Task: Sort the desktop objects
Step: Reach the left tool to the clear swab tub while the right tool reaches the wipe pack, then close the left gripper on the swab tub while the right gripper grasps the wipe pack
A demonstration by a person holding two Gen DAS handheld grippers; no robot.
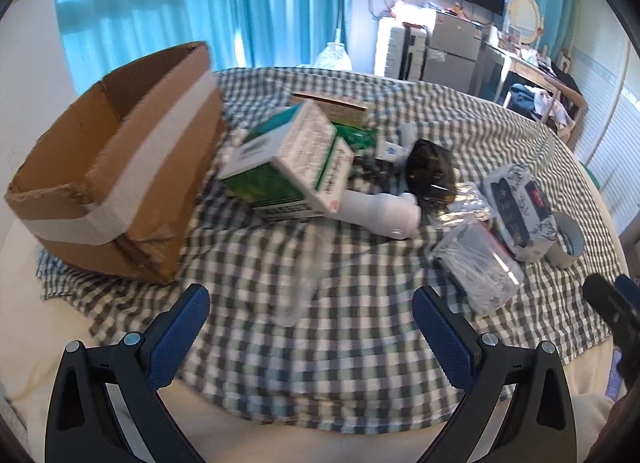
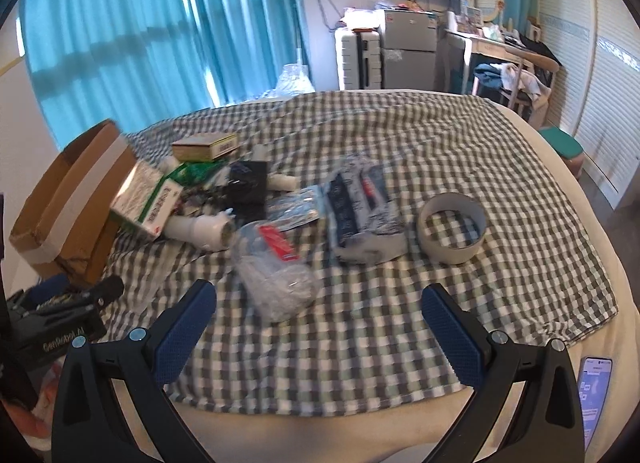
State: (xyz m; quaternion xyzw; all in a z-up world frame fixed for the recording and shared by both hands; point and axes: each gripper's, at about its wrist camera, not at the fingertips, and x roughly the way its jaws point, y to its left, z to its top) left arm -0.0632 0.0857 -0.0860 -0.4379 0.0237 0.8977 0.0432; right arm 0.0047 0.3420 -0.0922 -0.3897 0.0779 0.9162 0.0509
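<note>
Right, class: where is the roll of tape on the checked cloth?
In the right wrist view, the roll of tape lies flat on the checked cloth, right of the blue-patterned packet; it is the rightmost item.

one cardboard box (image 1: 120, 167); one tape roll (image 2: 452, 227)

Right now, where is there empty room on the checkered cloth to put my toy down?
The bare green-checked cloth is free behind and right of the beige tape ring, and in front by the open right gripper. It is crowded between the brown cardboard box and the blue-patterned packet, where cartons, bags and a white bottle pile together.
</note>
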